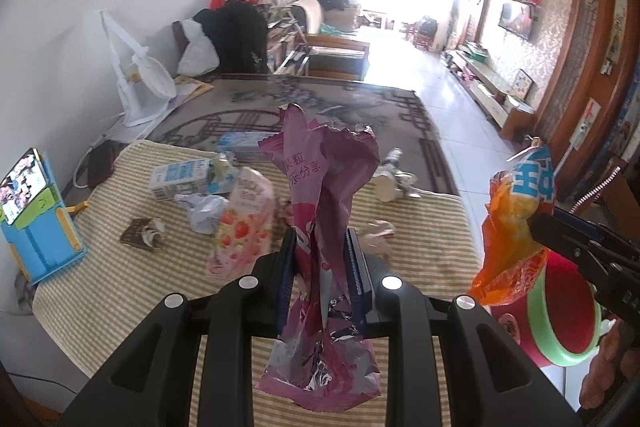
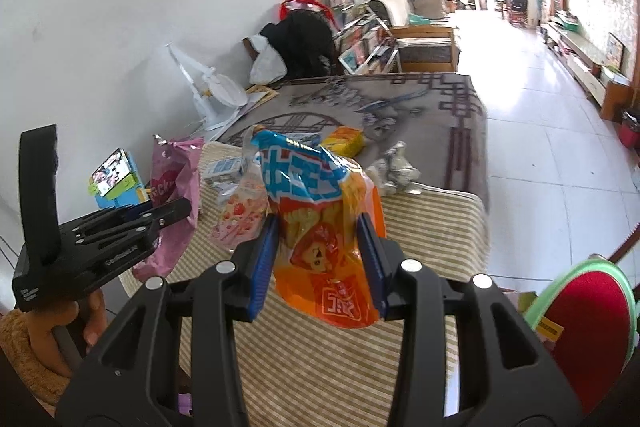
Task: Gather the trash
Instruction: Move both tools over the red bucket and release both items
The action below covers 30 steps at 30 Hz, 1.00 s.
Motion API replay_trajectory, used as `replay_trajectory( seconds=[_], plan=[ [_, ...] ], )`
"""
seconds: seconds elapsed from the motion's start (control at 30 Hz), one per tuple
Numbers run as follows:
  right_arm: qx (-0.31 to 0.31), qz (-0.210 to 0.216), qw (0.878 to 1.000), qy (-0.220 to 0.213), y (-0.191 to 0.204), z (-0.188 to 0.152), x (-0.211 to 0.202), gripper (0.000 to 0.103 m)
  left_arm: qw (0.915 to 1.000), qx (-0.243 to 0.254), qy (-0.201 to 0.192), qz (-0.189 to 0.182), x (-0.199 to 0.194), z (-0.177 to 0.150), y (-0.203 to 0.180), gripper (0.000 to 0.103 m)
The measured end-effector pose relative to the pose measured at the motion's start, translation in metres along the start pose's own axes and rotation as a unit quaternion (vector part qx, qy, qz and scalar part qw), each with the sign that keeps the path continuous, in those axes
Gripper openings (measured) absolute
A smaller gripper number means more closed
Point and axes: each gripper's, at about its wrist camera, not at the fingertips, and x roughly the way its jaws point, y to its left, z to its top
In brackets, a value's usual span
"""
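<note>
The left claw pinches a crinkly pink foil snack bag – it stands tall, torn top up, above the striped yellow cloth table. The right claw squeezes an orange and blue plastic chip bag, also upright – blue end on top.

Both grippers are chunky black plastic: left gripper and right gripper have ribbed blue finger pads and round silver screws. Bare-skinned hand, fuzzy tan sleeve.
</note>
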Motion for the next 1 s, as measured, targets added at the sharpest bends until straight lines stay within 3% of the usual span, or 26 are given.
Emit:
replay_trajectory(
  seconds=[0.23, 0.4, 0.53, 0.67, 0.83, 0.87, 0.93, 0.97, 1.0],
  plan=[
    [0.027, -0.045, 0.999, -0.005, -0.040, -0.013, -0.026, 0.039, 0.9988, 0.024, 0.008, -0.041, 0.002, -0.004, -0.043, 0.021],
    [0.050, -0.107, 0.993, -0.010, -0.082, -0.023, -0.050, 0.039, 0.9922, 0.055, 0.028, -0.109, 0.008, -0.009, -0.089, 0.021],
    [0.089, -0.167, 0.982, -0.015, -0.125, -0.035, -0.078, 0.039, 0.9767, 0.097, 0.051, -0.185, 0.015, -0.015, -0.138, 0.021],
    [0.117, -0.227, 0.967, -0.015, -0.160, -0.050, -0.105, 0.039, 0.9524, 0.156, 0.077, -0.250, 0.022, -0.026, -0.197, 0.021],
    [0.151, -0.274, 0.950, -0.006, -0.187, -0.066, -0.124, 0.039, 0.9314, 0.200, 0.092, -0.290, 0.032, -0.032, -0.253, 0.022],
    [0.155, -0.286, 0.946, -0.002, -0.192, -0.070, -0.126, 0.039, 0.9268, 0.206, 0.097, -0.299, 0.034, -0.031, -0.260, 0.024],
    [0.163, -0.301, 0.940, 0.002, -0.197, -0.076, -0.128, 0.041, 0.9186, 0.219, 0.103, -0.312, 0.040, -0.033, -0.277, 0.049],
    [0.170, -0.311, 0.935, 0.002, -0.200, -0.078, -0.129, 0.045, 0.9192, 0.223, 0.101, -0.309, 0.040, -0.033, -0.280, 0.056],
    [0.174, -0.318, 0.932, 0.002, -0.203, -0.079, -0.130, 0.062, 0.9208, 0.224, 0.096, -0.304, 0.041, -0.033, -0.280, 0.069]
  ],
)
